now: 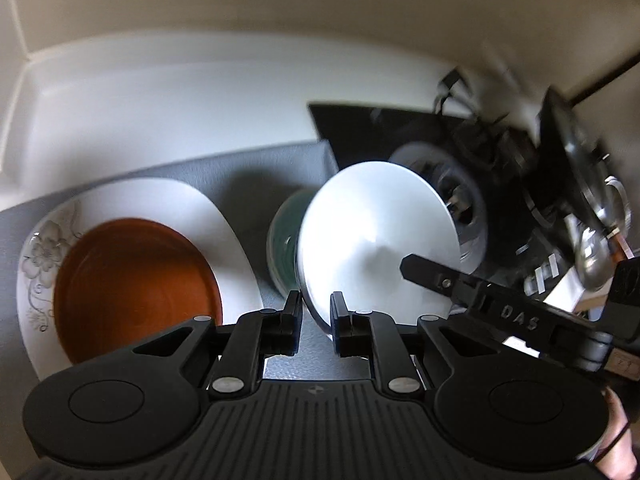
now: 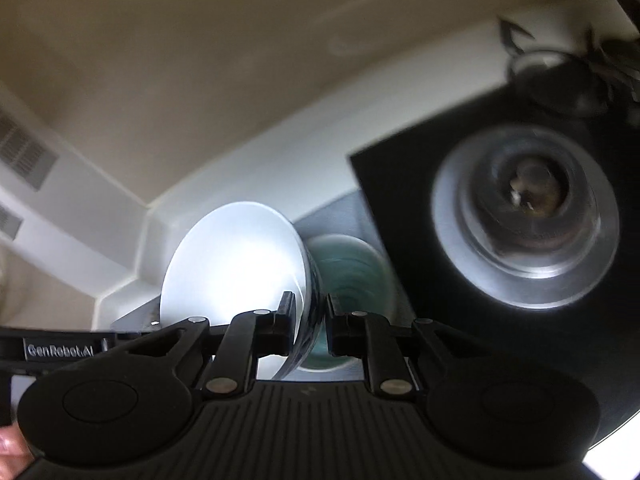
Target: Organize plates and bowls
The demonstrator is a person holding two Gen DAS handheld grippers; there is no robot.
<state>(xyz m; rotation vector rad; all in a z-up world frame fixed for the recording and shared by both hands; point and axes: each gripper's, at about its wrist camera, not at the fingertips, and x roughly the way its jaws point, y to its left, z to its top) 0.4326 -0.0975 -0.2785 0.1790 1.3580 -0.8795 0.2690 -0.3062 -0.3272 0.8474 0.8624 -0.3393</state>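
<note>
My right gripper (image 2: 307,322) is clamped on the rim of a white bowl (image 2: 236,264), which is tipped up on edge so its pale inside faces left of my fingers; the dark outer wall of the bowl sits between the two pads. My left gripper (image 1: 316,316) stands slightly parted with the same white bowl's (image 1: 372,236) lower rim just ahead of its right finger; I cannot tell whether that finger touches it. Just beyond the white bowl, past my fingertips, a green bowl (image 1: 286,240) sits on the gray bench (image 1: 240,176). Off to the left of my left gripper a brown bowl (image 1: 136,284) rests inside a white flowered plate (image 1: 52,240). To the right and farther ahead lies a black stove (image 2: 400,200) with a steel burner (image 2: 528,216), blurred in both views.
</note>
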